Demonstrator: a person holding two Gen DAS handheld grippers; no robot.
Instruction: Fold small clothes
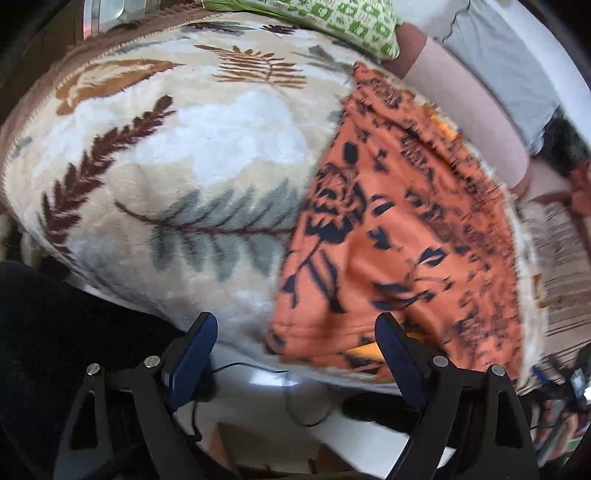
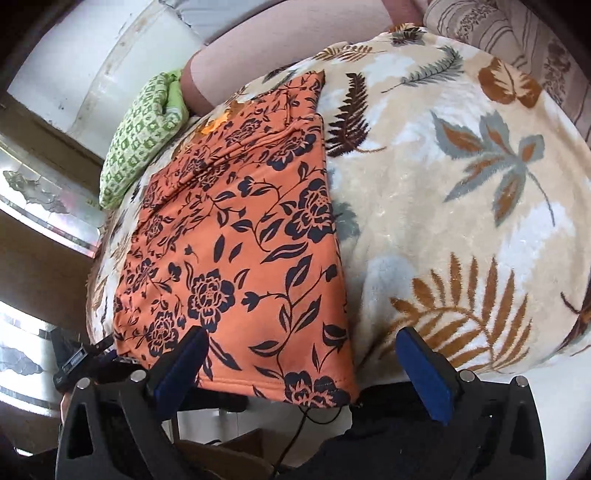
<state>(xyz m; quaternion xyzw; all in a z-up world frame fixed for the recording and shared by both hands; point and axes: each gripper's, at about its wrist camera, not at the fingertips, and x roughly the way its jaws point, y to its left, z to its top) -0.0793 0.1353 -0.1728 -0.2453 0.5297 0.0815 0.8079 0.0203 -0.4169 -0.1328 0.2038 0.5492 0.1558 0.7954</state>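
An orange garment with a dark floral print (image 2: 236, 236) lies flat on a cream leaf-patterned blanket (image 2: 461, 184). It also shows in the left wrist view (image 1: 399, 236), on the right side and blurred. My left gripper (image 1: 295, 332) is open and empty, just off the garment's near corner. My right gripper (image 2: 303, 347) is open and empty, its jaws apart over the garment's near hem. A little of the left gripper shows at the garment's left corner in the right wrist view (image 2: 85, 354).
A green-and-white patterned cloth (image 2: 144, 133) lies at the far edge of the blanket, also in the left wrist view (image 1: 332, 18). A pink bolster (image 1: 469, 107) runs along the far side. A cable (image 2: 306, 417) hangs below the near edge.
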